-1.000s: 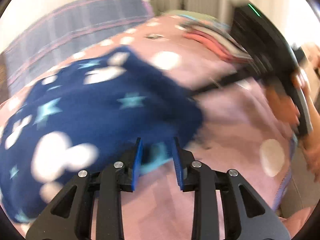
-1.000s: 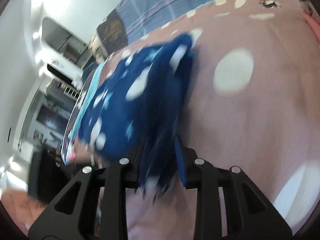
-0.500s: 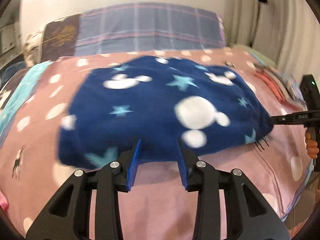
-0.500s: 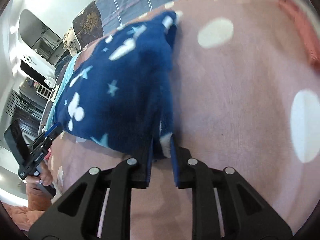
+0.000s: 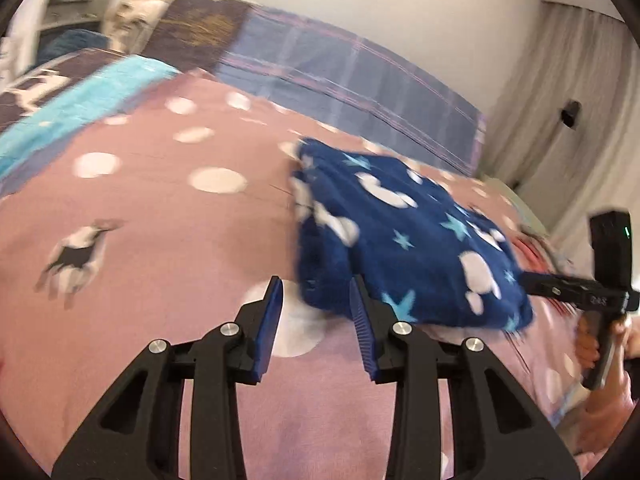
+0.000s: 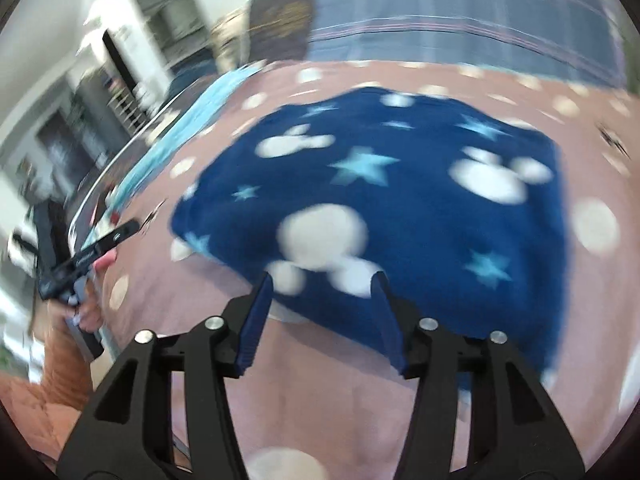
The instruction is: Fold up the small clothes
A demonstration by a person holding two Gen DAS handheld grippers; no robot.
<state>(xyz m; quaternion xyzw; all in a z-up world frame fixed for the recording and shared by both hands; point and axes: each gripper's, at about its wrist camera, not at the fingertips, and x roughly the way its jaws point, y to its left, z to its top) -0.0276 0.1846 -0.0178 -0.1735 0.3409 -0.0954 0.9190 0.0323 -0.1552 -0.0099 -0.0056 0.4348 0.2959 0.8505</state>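
A folded navy fleece garment printed with white mouse-head shapes and pale blue stars lies flat on the pink bedspread with white dots. The left gripper hangs just off its near corner, blue-padded jaws spread apart and holding nothing. The right gripper – also gaping, nothing between its jaws – sits over the garment's near edge. A plaid blue-grey pillow lies beyond.
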